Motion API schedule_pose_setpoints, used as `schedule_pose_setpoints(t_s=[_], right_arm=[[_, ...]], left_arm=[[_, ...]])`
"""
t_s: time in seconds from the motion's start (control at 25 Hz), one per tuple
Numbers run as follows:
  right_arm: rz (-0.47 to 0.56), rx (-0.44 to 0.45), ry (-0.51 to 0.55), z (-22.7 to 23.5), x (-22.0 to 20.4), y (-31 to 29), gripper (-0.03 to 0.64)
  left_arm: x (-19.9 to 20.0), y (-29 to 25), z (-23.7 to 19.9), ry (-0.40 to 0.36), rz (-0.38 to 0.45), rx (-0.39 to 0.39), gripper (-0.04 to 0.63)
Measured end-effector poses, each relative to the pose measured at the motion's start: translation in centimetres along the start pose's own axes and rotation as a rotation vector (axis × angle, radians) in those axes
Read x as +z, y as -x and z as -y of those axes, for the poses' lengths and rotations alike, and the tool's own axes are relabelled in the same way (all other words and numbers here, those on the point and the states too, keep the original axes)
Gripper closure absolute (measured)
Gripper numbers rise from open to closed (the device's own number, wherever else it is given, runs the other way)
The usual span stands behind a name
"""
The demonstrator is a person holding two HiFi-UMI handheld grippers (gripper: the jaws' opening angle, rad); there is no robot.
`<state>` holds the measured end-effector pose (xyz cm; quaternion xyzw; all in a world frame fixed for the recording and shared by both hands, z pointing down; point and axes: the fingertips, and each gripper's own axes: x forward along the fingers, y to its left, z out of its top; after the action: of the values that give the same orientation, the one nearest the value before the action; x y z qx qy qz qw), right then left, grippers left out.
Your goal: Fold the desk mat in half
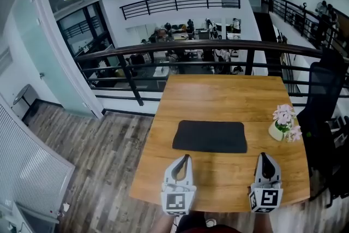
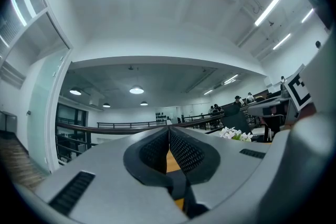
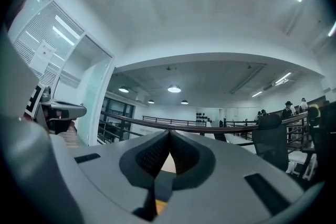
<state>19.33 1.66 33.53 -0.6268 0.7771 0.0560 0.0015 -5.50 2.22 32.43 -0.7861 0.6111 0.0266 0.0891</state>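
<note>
A dark grey desk mat point(image 1: 210, 136) lies flat and unfolded in the middle of the wooden table point(image 1: 218, 98). My left gripper point(image 1: 186, 157) rests near the table's front edge, just short of the mat's near left corner, jaws shut with nothing between them. My right gripper point(image 1: 265, 155) sits to the right of the mat's near right corner, shut and empty too. In the left gripper view the jaw tips point(image 2: 169, 129) meet. The right gripper view shows the same at its tips point(image 3: 169, 134). Both gripper views look over the table, and the mat is hidden in them.
A small white pot of pink-white flowers point(image 1: 284, 123) stands near the table's right edge. A black office chair point(image 1: 323, 96) stands to the right. A dark railing point(image 1: 185, 47) runs behind the table's far edge. Wooden floor point(image 1: 98, 150) lies to the left.
</note>
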Motion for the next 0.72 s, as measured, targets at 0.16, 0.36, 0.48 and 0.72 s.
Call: schedule_pose_setpoints(t_s=[0.16, 0.36, 0.48, 0.72], right_arm=[[0.006, -0.007, 0.012, 0.4, 0.5, 0.2, 0.607], [0.000, -0.014, -0.003, 0.7, -0.1, 0.3, 0.606], [0.003, -0.010, 0.009, 0.5, 0.1, 0.4, 0.607], [-0.002, -0.005, 0.012, 0.4, 0.2, 0.1, 0.607]], left_arm=[[-0.5, -0.1, 0.3, 0.011, -0.014, -0.004, 0.574], [-1.2, 0.0, 0.5, 0.016, -0.027, -0.011, 0.574], [-1.1, 0.0, 0.2, 0.014, -0.025, -0.010, 0.574], [-0.9, 0.1, -0.4, 0.016, -0.032, -0.003, 0.574]])
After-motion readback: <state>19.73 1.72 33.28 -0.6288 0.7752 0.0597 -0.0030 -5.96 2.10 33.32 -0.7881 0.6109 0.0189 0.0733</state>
